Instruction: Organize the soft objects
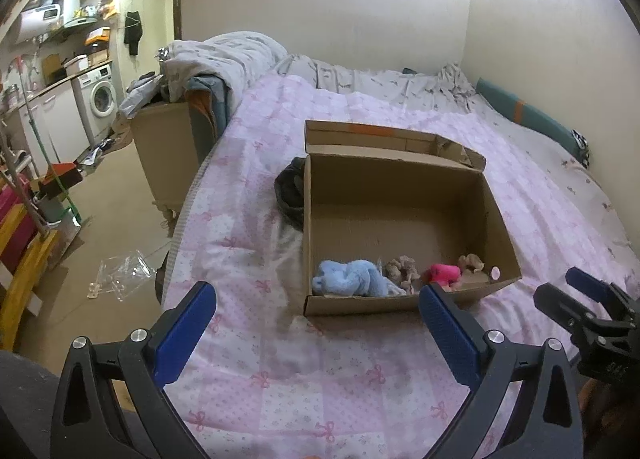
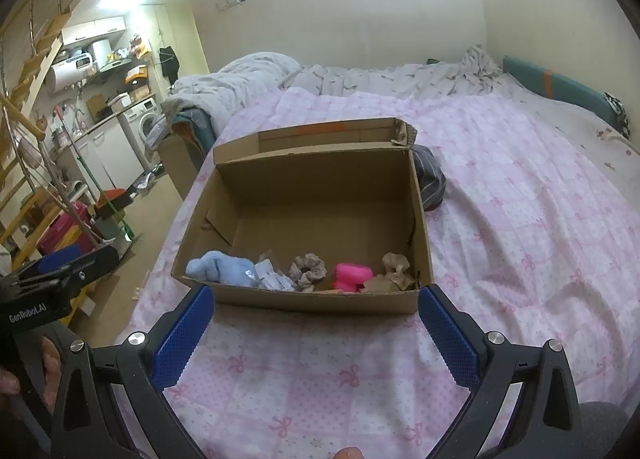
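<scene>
Item, nearest: left gripper [image 1: 316,323], jaws spread wide and holding nothing, poised above the pink patchwork bedspread [image 1: 280,387] at the foot of the bed. Item: right gripper [image 2: 314,325], likewise spread wide and holding nothing, alongside the left and level with it; its body shows at the right edge of the left wrist view. Item, straight ahead of both: open cardboard box [image 2: 304,299], long axis running left to right across the line of the fingers, near wall just beyond the fingertips, lid flap folded back on the far side. Contents, all ranged along the near wall: light blue plush piece [image 2: 218,268] at the left end; beige scrunchie [image 2: 308,269] in the middle; bright pink item [image 2: 352,275] beside it; crumpled tan piece [image 2: 394,271] at the right end. The far part of the box floor is bare. By position, the left gripper looks nearer the blue piece, the right nearer the tan one. Item, beyond the box: dark striped cloth [image 2: 430,179] lying on the bedspread against the box's side, seemingly the one soft thing not yet boxed. Item, farthest: rumpled grey duvet [image 2: 256,71].
</scene>
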Tool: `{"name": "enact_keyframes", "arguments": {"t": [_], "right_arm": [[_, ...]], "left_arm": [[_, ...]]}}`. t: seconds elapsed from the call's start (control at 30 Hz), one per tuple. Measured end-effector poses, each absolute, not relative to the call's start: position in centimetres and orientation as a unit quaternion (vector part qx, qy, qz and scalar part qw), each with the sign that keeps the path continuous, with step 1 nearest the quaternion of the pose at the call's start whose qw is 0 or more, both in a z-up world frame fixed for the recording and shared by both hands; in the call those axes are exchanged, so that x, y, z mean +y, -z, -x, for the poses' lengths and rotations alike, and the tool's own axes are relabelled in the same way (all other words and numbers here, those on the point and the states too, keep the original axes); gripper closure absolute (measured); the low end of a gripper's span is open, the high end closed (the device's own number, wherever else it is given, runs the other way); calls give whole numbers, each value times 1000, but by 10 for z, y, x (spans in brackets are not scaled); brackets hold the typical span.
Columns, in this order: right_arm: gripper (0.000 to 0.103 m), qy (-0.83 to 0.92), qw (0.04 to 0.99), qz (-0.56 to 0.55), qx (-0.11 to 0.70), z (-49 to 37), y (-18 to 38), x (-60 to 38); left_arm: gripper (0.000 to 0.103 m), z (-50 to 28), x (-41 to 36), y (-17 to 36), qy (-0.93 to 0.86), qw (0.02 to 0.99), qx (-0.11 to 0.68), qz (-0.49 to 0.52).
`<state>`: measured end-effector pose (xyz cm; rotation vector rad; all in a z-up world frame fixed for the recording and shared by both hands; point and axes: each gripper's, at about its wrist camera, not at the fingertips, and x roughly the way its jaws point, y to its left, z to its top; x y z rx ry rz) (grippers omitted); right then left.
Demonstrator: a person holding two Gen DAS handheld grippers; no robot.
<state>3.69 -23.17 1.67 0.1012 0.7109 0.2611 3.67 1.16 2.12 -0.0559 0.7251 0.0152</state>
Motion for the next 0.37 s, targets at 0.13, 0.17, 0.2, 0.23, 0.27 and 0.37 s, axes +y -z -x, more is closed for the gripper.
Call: {"name": "enact_keyframes", "arguments": {"t": [0.13,0.17,0.2,0.23,0.27,0.37], "right_arm": [[0,-122,928,-48,349,-38,-14,-232],[0,-118,927,-45,352,-39,-13,-233],[0,-117,927,-44,354,-39,-12,-234],[0,-118,927,-47,354,-39,-12,-235],[0,-118,926,-51,355,-40,-11,-237],[0,-120,926,-57,353,-39,-12,-241]], "left_arm": [[2,-38,9,-20,-5,933,358,29],[2,-39,8,-19,-5,932,360,28],[2,-40,7,-18,-5,932,362,27],[2,-40,7,-17,-6,932,362,28],[2,-40,7,-17,-7,933,359,31],[2,-41,5,-17,-15,933,357,33]]}}
